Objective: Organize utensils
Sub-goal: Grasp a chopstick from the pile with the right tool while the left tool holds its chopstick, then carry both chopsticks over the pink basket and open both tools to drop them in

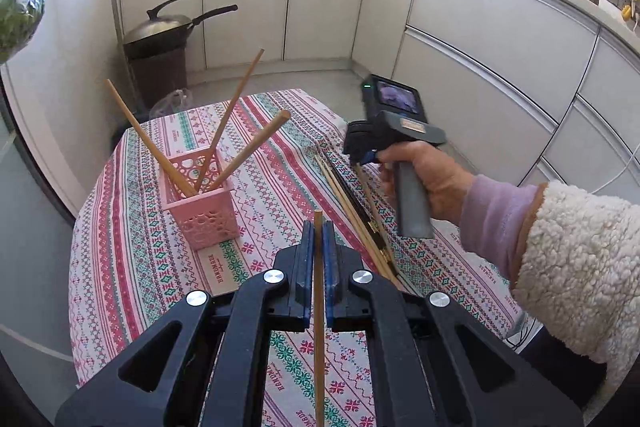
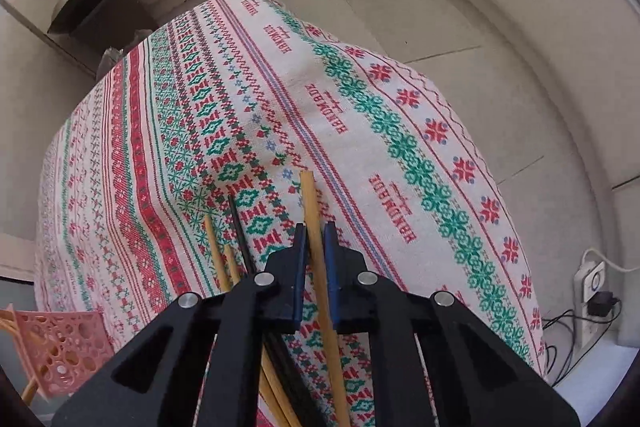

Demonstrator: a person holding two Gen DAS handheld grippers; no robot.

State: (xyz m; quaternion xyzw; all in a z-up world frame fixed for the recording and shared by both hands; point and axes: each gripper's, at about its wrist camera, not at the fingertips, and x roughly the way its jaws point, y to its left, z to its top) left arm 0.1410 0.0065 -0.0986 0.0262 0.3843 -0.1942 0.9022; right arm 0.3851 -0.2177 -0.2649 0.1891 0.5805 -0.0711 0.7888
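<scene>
we see our left claw (image 1: 319, 259) clenched on one wooden chopstick (image 1: 319, 327); the stick runs straight between the two blue pads, its tip a little ahead of them and its long part going back under the claw body. ahead and to the left of this claw stands the pink perforated holder (image 1: 202, 197) on the patterned tablecloth (image 1: 120, 227) of the counter. three wooden chopsticks (image 1: 224, 131) are already inside the holder, and they lean apart in different directions. to the right of the left claw a small bundle of loose chopsticks (image 1: 352, 211) lies flat on the cloth, some wooden and one dark.

our right claw (image 2: 316, 239) is low over this bundle. between its blue fingers (image 2: 330, 247) lies another wooden chopstick (image 2: 310, 211), and the pads are closed in on it from both sides, so it looks grasped, with the tip sticking out ahead of the claw. just left of this claw we see the ends of two more wooden sticks (image 2: 212, 247) and one black chopstick (image 2: 238, 227), resting on the cloth and passing under the claw body. the pink holder (image 2: 60, 347) shows at the lower left edge of the right wrist view, well behind and left of this claw. in the left wrist view the right hand (image 1: 424, 179) holds the grey handle of its tool.
</scene>
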